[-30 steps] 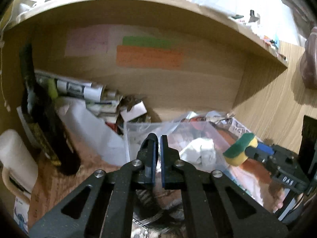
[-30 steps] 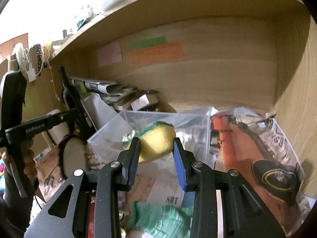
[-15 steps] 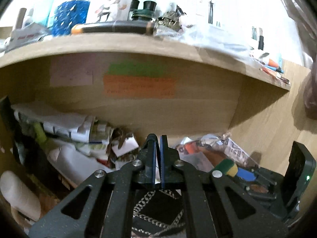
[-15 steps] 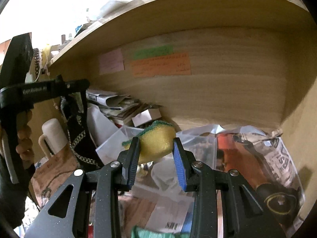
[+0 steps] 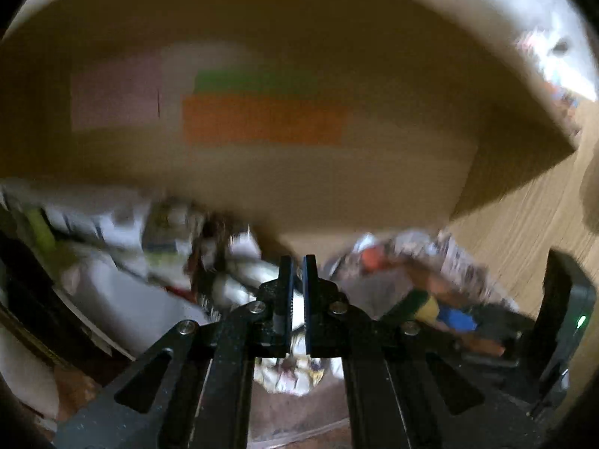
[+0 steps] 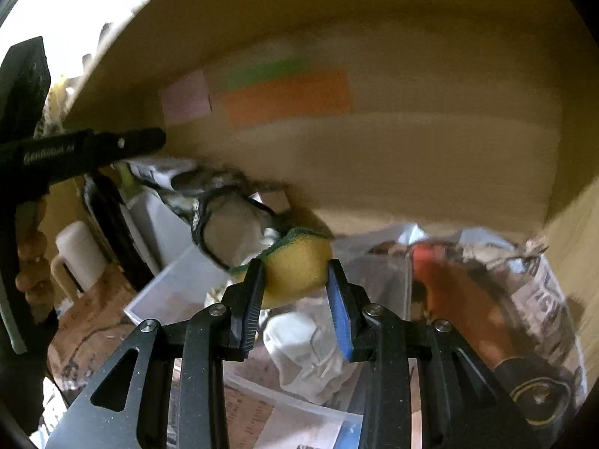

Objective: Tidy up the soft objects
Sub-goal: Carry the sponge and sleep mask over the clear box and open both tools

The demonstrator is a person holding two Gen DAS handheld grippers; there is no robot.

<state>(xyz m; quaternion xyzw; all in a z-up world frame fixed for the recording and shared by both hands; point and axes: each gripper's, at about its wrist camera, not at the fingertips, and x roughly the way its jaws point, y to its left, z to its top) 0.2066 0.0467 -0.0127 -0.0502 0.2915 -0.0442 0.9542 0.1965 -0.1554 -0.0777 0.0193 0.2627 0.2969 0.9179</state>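
My right gripper (image 6: pixel 295 273) is shut on a yellow sponge with a green scrub side (image 6: pixel 295 265) and holds it above a clear plastic bin (image 6: pixel 176 292) with a white cloth (image 6: pixel 307 351) inside. My left gripper (image 5: pixel 295 265) is shut on a black cloth with a chain pattern, which hangs below it in the right wrist view (image 6: pixel 224 217); in its own blurred view only a pale patterned scrap (image 5: pixel 292 370) shows under the jaws. The sponge and right gripper also show in the left wrist view (image 5: pixel 423 305).
A wooden shelf alcove with pink, green and orange notes (image 6: pixel 288 95) on its back wall. Stacked papers and a white bag (image 5: pixel 123 299) lie at left, a white mug (image 6: pixel 78 258) at far left, a printed plastic bag (image 6: pixel 524 310) at right.
The black cloth has been lifted by my left gripper and swung over the bin's back left. Both views now blur from motion. The right gripper still holds the sponge over the bin.
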